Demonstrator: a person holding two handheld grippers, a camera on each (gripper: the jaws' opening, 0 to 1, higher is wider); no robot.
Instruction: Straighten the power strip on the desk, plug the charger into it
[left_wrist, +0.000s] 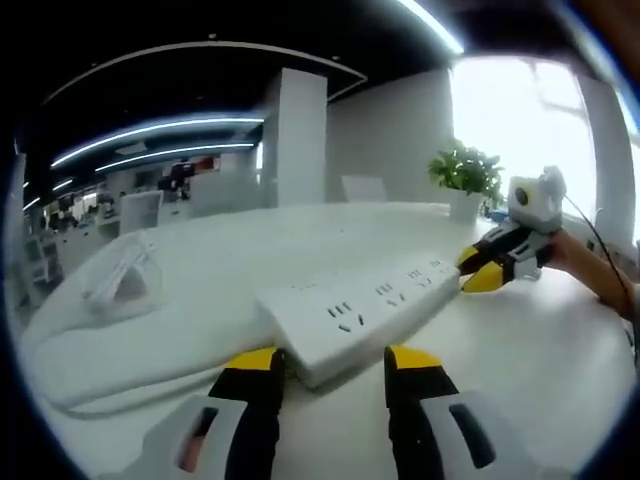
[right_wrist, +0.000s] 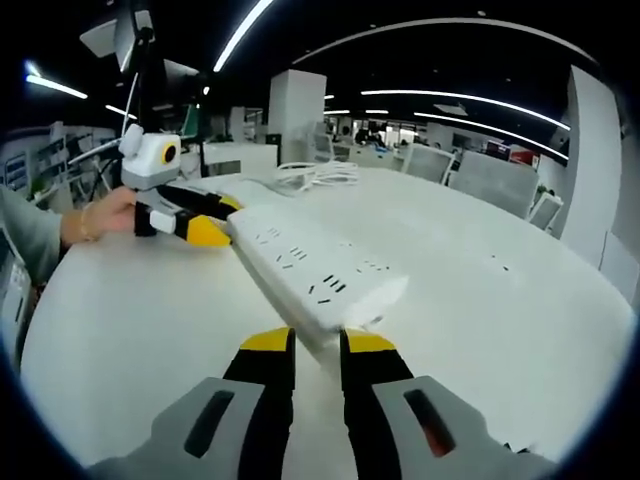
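With both grippers' fingers closed on opposite ends of the strip (left_wrist: 350, 310), left gripper (left_wrist: 330, 375) and right gripper (right_wrist: 318, 350), uneven pulling could twist it loose.

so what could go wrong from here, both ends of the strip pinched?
1. Each hand-held gripper, left and right, holds just an end of the power strip; turning it could make an end slip out.
2. The coiled cable lies behind the strip on the desk and may drag or snag as it swings.
3. A clear bag sits near the strip and could get swept aside.
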